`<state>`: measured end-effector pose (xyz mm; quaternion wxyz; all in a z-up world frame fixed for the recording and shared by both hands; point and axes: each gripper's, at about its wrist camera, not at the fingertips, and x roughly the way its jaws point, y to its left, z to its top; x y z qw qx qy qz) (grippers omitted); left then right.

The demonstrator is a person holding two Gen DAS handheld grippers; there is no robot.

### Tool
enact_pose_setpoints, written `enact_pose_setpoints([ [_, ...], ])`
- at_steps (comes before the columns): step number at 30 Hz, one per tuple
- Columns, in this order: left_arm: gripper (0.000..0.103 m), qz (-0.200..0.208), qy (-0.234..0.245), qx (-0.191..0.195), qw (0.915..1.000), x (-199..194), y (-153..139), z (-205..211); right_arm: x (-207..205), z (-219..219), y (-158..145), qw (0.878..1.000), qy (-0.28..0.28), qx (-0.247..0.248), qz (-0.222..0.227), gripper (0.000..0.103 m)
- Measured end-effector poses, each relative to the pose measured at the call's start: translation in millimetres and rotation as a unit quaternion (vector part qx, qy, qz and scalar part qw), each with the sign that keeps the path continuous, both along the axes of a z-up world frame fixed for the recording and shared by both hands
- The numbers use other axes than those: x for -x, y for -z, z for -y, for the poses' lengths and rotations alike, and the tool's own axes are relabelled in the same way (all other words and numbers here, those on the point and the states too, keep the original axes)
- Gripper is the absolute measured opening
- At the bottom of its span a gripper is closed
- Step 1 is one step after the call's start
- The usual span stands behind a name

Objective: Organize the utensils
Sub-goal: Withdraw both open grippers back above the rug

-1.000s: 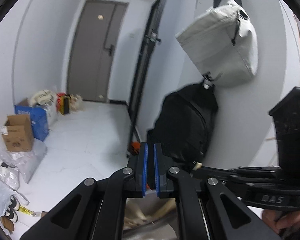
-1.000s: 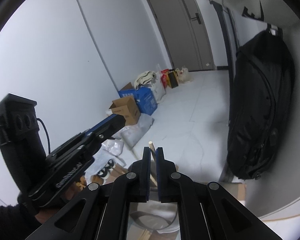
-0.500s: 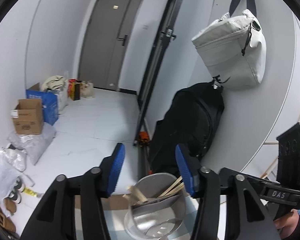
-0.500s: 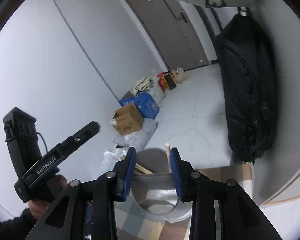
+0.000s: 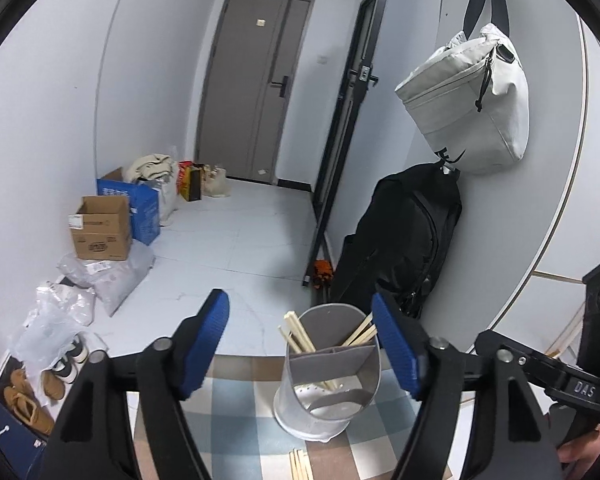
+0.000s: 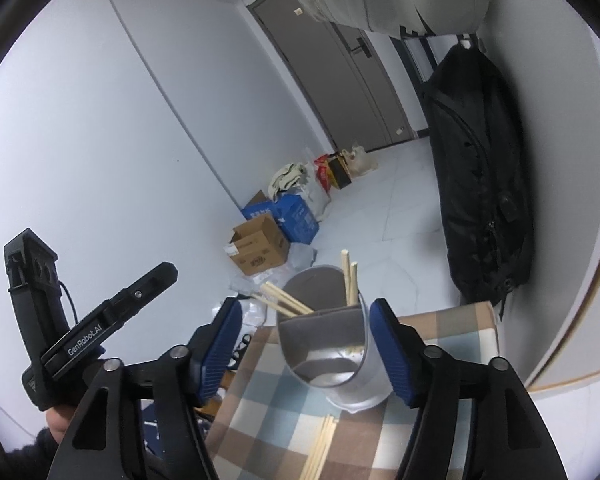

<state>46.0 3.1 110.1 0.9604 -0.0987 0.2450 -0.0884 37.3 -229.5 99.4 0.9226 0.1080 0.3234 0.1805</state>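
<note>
A grey cylindrical metal utensil holder with inner dividers point(image 5: 327, 376) is shown on a checked blue-and-tan tablecloth point(image 6: 268, 412), with several pale wooden chopsticks point(image 5: 296, 334) already slotted in (more loose chopsticks point(image 6: 320, 450) lie just in front). The left gripper point(image 5: 300, 344) and right gripper point(image 6: 306, 344) are held with blue pads spread wide, empty. The step is judged to be pickup; descent onto the loose sticks is called for next.

The left gripper point(image 6: 96, 332) has "GenRobot.AI" on its side. The right gripper point(image 5: 584, 388) has the letters "DAS".
</note>
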Motion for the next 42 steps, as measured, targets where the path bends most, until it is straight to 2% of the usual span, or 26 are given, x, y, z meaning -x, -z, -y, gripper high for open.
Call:
enact_pose_setpoints([
  [8, 0.072, -0.001, -0.011, -0.013, 0.9999, 27, 0, 1, 32, -5, 1, 1.000, -0.004, 0.010, 0.014, 0.081],
  [12, 0.079, -0.003, -0.018, -0.016, 0.9997, 40, 5, 0, 48, -10, 5, 1.000, -0.006, 0.019, 0.015, 0.085],
  [15, 0.081, -0.002, -0.023, -0.017, 0.9996, 47, 9, -1, 58, -12, 8, 1.000, -0.006, 0.024, 0.017, 0.090],
  [25, 0.086, -0.027, -0.033, -0.017, 0.9989, 62, 38, -1, 81, -17, 27, 0.998, -0.010, 0.050, 0.034, 0.103],
  [34, 0.087, -0.048, -0.035, -0.021, 0.9980, 66, 73, 0, 85, -23, 57, 0.996, -0.018, 0.087, 0.027, 0.103],
  [39, 0.087, -0.063, -0.042, -0.033, 0.9966, 63, 94, -5, 78, -23, 81, 0.995, -0.015, 0.097, -0.010, 0.103],
  [42, 0.087, -0.092, -0.054, -0.018, 0.9941, 55, 102, -13, 72, -27, 93, 0.994, -0.018, 0.106, -0.033, 0.103],
])
